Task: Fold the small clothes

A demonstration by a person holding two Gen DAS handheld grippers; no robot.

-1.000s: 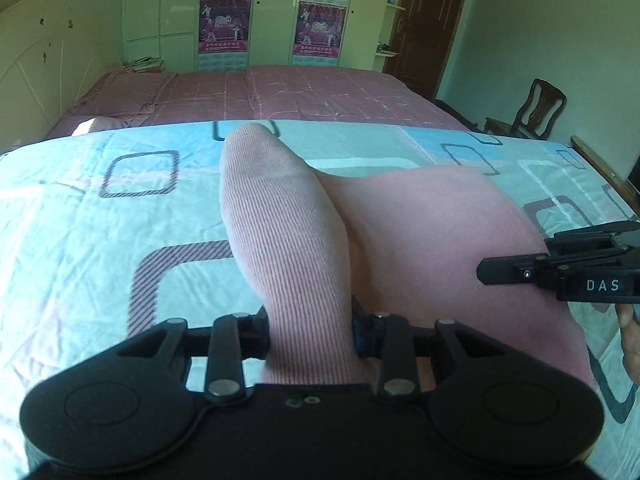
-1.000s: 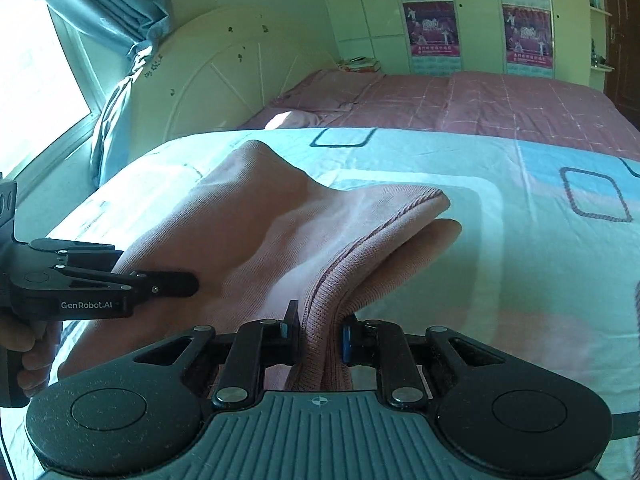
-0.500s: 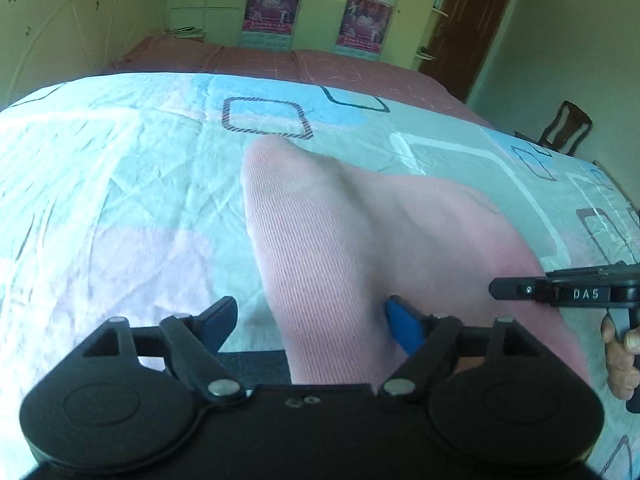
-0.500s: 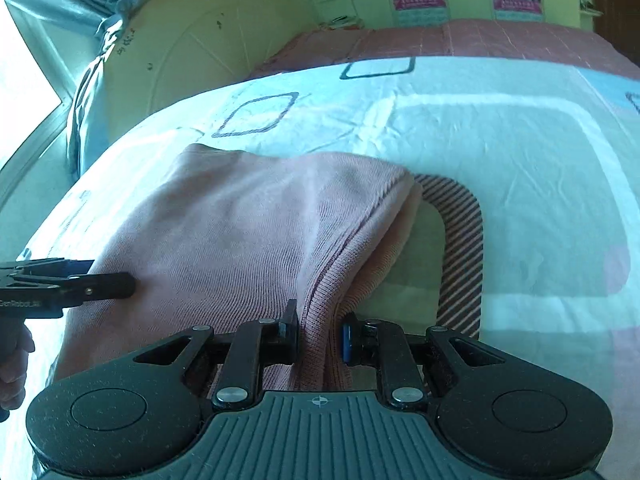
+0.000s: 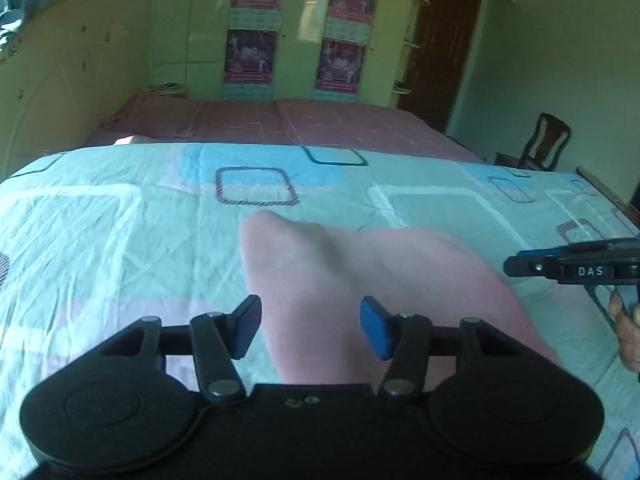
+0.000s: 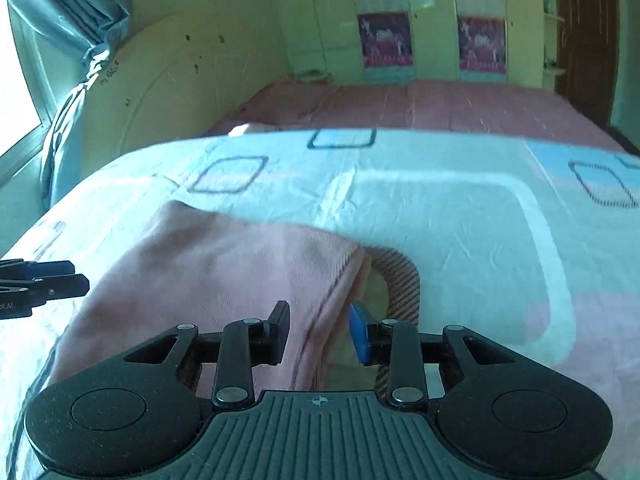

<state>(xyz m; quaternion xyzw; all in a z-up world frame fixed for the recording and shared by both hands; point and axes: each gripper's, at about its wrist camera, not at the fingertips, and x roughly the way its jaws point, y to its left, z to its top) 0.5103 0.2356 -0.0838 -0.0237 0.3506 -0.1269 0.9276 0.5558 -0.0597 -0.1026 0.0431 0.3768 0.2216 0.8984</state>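
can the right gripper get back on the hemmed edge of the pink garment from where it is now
Probably yes. The right gripper has its jaws opening with the pink garment hem lying between them, pads not pressing on it. Nothing sits in the way on the bedsheet; the left gripper is over the other side.

Right gripper [image 6: 318,330]: jaws opening, pads clear of cloth | Pink garment [image 6: 224,272]: lay folded on patterned bedsheet [image 6: 460,208], its hemmed edge between the jaws | Left gripper [image 6: 78,278]: tips just beside garment's left edge | Background: cream headboard [image 6: 176,92], blue curtain [image 6: 76,20]
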